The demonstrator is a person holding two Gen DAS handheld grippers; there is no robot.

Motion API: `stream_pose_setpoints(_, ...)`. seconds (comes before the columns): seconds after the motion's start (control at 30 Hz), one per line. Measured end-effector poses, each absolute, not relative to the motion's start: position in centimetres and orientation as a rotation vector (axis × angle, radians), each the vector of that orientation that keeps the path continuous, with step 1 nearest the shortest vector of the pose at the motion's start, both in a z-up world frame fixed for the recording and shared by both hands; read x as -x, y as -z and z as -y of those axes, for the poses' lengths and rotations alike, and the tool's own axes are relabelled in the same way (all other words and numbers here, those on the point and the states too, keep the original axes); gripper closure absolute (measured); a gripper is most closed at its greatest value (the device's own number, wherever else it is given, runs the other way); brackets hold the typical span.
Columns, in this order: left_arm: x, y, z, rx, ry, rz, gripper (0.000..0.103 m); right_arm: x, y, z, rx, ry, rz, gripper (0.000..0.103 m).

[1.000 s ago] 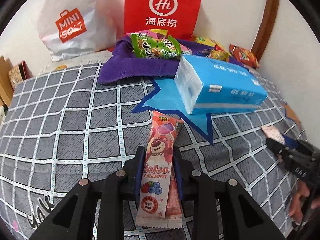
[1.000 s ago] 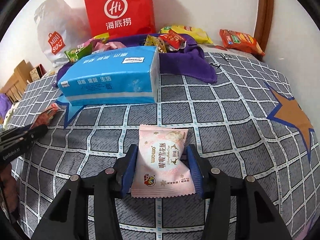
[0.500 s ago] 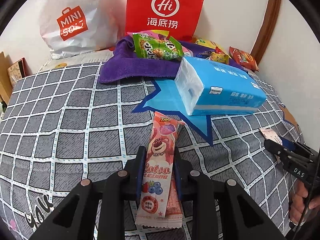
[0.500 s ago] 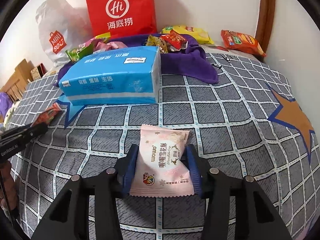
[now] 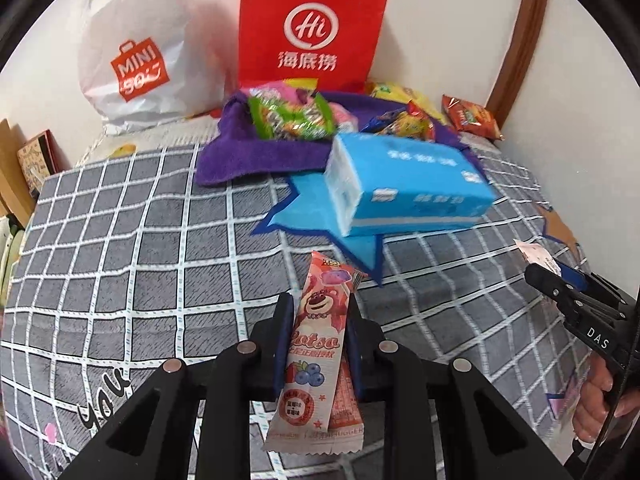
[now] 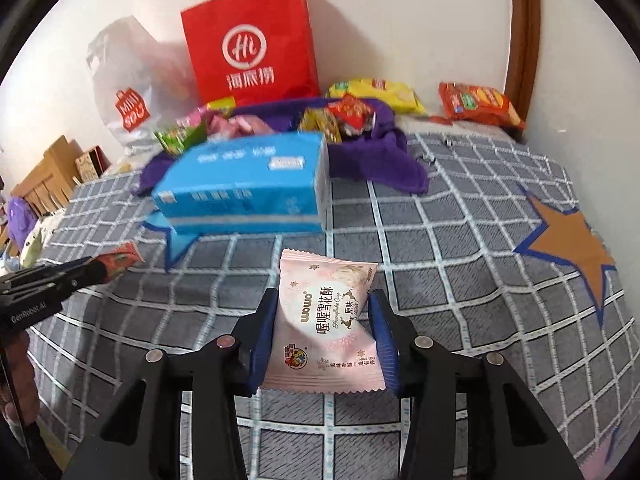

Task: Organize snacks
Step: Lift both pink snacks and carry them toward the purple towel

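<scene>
My left gripper (image 5: 318,320) is shut on a long pink Lotso candy packet (image 5: 318,344), held above the grey checked bedspread (image 5: 140,248). My right gripper (image 6: 324,320) is shut on a pale pink snowflake crisp packet (image 6: 326,324), also held above the bedspread. The right gripper shows at the right edge of the left wrist view (image 5: 568,292); the left gripper shows at the left edge of the right wrist view (image 6: 60,280). A purple cloth (image 5: 260,152) at the back holds several snack packets, among them a green one (image 5: 292,116).
A blue tissue pack (image 5: 404,184) lies in the middle, between the grippers and the cloth. A red paper bag (image 5: 312,28) and a white Miniso bag (image 5: 140,60) stand against the wall. Yellow (image 6: 376,92) and orange (image 6: 480,104) packets lie at the back right.
Both grippers have risen and drawn back a little with their packets held. The tissue pack and the cloth look smaller and farther off.
</scene>
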State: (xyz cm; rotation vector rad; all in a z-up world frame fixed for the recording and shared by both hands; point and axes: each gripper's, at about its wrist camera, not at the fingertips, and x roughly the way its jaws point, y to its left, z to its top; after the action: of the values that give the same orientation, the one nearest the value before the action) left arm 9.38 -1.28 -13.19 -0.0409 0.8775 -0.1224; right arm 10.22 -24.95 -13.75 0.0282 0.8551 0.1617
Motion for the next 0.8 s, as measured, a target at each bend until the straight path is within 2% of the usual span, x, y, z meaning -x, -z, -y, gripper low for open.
stream_pose_setpoints(0.8,-9.7,5.6,4.1,0.039,0.216,-0.808,0.08,-10.3,6.0,23.4,0.0,-0.195,-0.745,0.059)
